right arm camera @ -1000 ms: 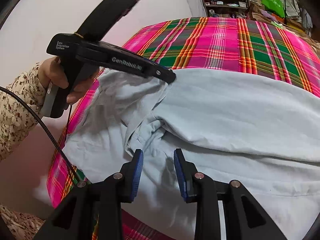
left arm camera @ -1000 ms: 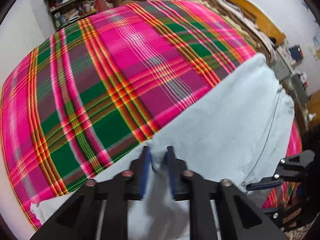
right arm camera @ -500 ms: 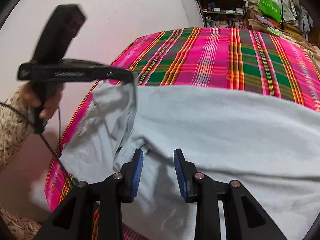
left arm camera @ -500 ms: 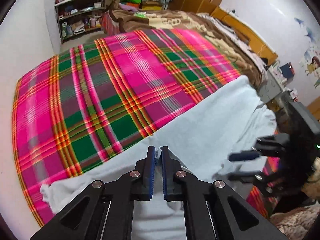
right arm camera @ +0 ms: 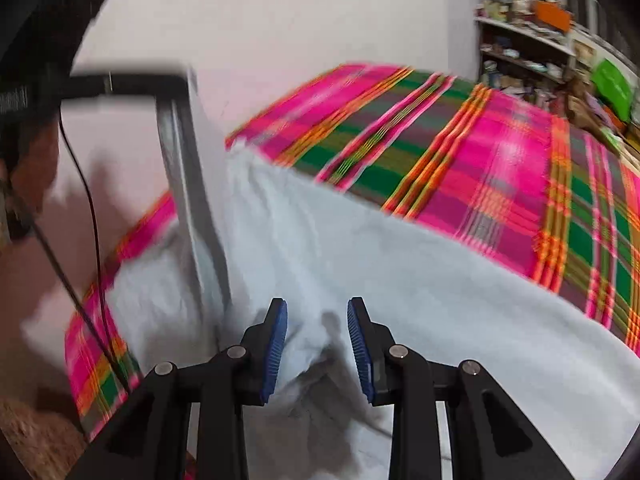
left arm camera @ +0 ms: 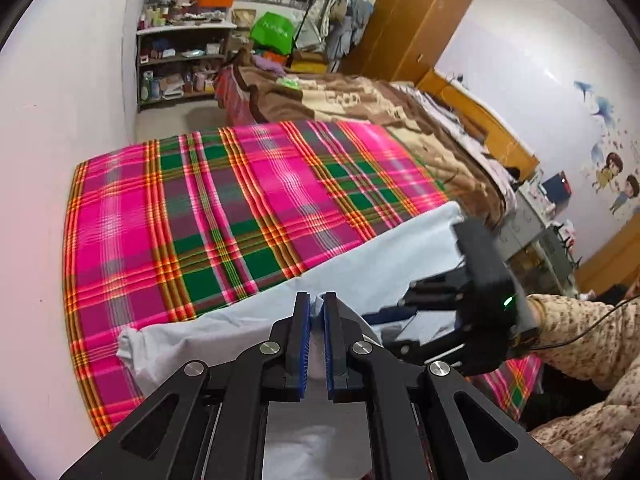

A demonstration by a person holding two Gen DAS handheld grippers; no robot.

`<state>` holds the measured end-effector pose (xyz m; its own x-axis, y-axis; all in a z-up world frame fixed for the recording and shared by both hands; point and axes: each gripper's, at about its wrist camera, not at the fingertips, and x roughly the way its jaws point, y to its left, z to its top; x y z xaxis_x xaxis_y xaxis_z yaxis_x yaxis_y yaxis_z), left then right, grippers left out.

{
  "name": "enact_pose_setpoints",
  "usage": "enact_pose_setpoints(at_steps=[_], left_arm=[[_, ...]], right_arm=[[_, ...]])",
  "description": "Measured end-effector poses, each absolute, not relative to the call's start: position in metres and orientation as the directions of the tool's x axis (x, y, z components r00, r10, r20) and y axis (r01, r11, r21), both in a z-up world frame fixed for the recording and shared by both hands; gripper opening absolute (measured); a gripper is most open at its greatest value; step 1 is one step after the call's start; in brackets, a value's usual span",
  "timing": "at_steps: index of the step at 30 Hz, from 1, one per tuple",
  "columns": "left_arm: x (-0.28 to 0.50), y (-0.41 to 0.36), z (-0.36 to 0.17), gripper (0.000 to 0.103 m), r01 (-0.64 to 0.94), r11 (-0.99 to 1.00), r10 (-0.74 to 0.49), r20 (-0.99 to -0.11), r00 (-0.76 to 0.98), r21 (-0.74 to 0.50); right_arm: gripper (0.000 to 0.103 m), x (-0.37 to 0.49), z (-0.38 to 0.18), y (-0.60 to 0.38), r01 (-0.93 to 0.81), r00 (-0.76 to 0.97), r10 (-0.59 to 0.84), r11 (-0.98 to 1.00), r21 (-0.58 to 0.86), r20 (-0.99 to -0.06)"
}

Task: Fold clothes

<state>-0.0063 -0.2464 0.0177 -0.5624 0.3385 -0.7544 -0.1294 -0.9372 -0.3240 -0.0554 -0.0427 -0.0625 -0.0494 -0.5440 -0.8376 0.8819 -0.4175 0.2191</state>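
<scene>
A pale blue garment lies across the near edge of a pink and green plaid cloth. My left gripper is shut on a fold of the garment, raised well above the bed. In the right wrist view this gripper sits at the upper left, blurred, with a strip of the garment hanging taut from it. My right gripper stands open just above the crumpled garment, nothing between its fingers. It also shows in the left wrist view, low over the cloth.
A white wall borders the plaid cloth on the left. Behind it lie a brown blanket, a cluttered shelf and a wooden wardrobe. A person's patterned sleeve reaches in from the right.
My left gripper has closed on the garment's fold and risen high, pulling a strip of cloth up. My right gripper stays open and has shifted over the garment.
</scene>
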Motion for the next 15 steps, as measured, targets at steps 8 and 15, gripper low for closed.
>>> enact_pose_setpoints(at_steps=[8, 15], left_arm=[[-0.01, -0.25, 0.011, 0.006, -0.108, -0.937, 0.336, -0.776, -0.534, -0.331], [-0.054, -0.22, 0.0, 0.007, -0.19, -0.937, 0.348, -0.813, -0.466, -0.293]], right_arm=[[0.034, -0.018, -0.068, -0.047, 0.946, -0.13, -0.46, -0.321, 0.029, -0.878], [0.034, 0.006, -0.069, -0.037, 0.953, -0.197, -0.425, -0.294, -0.072, -0.884]])
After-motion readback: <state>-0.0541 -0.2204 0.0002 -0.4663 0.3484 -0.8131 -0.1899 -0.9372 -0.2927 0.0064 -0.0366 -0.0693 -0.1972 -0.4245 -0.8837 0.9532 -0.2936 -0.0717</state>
